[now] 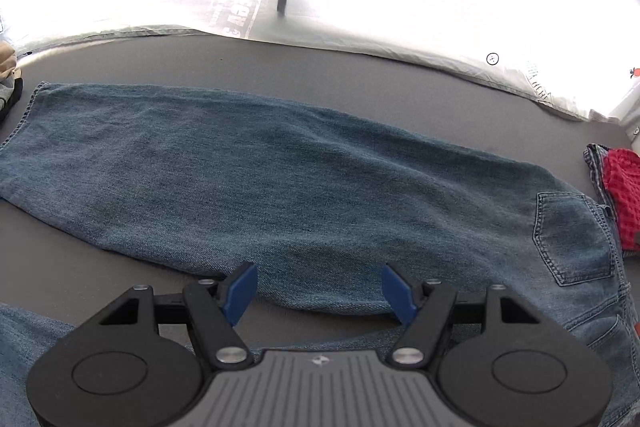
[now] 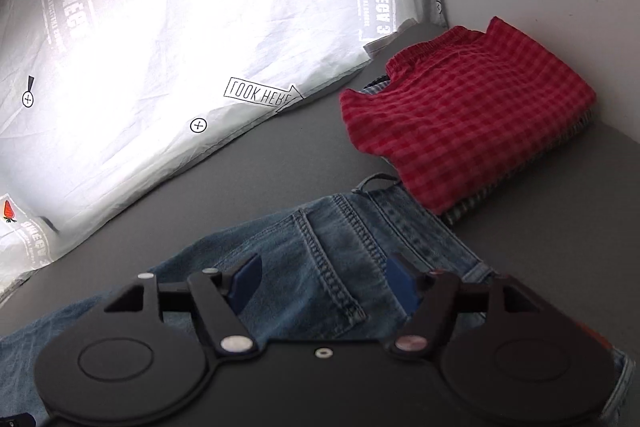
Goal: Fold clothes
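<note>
Plainly, both pairs of jaws stand wide apart and grip nothing. The left gripper (image 1: 319,291) hovers over the near edge of one leg of the jeans (image 1: 280,183), which lie spread flat on the grey surface (image 1: 280,67). The right gripper (image 2: 325,281) hangs above the jeans' waistband end, seams and belt loop showing between its blue pads (image 2: 404,283). Just beyond the waistband sits a folded red checked garment (image 2: 468,115) atop a striped one. Behind the jeans lies a white carrot-print sheet (image 2: 160,27).

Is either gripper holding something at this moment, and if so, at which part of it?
Nothing is held. The left gripper is open above a leg of the blue denim jeans; the right gripper is open above their waistband.
</note>
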Demonstrator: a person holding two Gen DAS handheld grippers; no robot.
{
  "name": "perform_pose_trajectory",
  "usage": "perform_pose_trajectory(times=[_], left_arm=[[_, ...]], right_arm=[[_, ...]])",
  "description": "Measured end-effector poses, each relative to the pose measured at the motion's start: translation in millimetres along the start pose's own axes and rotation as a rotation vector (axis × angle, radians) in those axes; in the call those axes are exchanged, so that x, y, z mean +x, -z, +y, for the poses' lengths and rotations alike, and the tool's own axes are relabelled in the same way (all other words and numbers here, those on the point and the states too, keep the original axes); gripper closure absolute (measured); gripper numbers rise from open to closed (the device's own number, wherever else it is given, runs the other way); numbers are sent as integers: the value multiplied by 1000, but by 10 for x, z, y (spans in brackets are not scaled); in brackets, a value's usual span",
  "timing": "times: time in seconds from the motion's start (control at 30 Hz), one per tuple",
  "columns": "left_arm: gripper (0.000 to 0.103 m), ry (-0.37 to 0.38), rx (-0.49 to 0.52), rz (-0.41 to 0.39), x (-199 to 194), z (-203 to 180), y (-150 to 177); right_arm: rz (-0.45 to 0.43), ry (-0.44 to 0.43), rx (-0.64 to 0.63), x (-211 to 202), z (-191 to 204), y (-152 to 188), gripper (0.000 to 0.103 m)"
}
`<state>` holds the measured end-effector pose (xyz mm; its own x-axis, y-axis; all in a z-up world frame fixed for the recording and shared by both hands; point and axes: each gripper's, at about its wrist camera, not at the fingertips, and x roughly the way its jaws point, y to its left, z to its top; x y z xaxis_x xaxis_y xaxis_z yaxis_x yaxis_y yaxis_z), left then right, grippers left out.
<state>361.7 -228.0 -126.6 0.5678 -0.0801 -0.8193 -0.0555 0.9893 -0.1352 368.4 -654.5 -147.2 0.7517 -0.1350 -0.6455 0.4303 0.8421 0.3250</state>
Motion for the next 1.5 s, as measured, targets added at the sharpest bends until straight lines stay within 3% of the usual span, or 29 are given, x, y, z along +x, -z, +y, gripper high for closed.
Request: perform_pose_trajectory(times=[0.2, 0.33, 0.43, 0.5, 0.63, 0.73, 0.87, 1.1, 1.2, 1.27, 1.5], left_arm=[[29, 79, 30, 47, -215, 137, 305], [29, 130, 13, 128, -247, 273, 466], [29, 132, 35, 187, -275, 347, 611], [29, 130, 56, 205, -326, 393, 682], [29, 124, 97, 172, -513, 528, 748], [29, 101, 67, 153, -589, 716, 747], [29, 77, -83, 153, -647, 1106, 767], [29, 86, -432, 56, -866, 1927, 913], [29, 46, -508, 24, -939, 2212, 1114], [29, 18, -581, 16, -995, 2435, 1305], [29, -64, -886, -5, -1213, 3226, 1992]], right_arm=[[16, 102, 121, -911, -367, 1007, 35], [45, 181, 232, -1077, -628, 1506, 36], [75, 183, 230, -992, -657, 1674, 36], [55, 202, 203, -929, -620, 1699, 30], [19, 219, 306, -923, -667, 1678, 30], [-1, 193, 382, -912, -748, 1653, 29], [5, 105, 452, -826, -791, 1542, 31], [48, 124, 423, -715, -608, 1553, 31], [45, 168, 343, -721, -547, 1589, 44], [57, 220, 255, -724, -479, 1609, 66], [110, 254, 129, -698, -404, 1574, 70]])
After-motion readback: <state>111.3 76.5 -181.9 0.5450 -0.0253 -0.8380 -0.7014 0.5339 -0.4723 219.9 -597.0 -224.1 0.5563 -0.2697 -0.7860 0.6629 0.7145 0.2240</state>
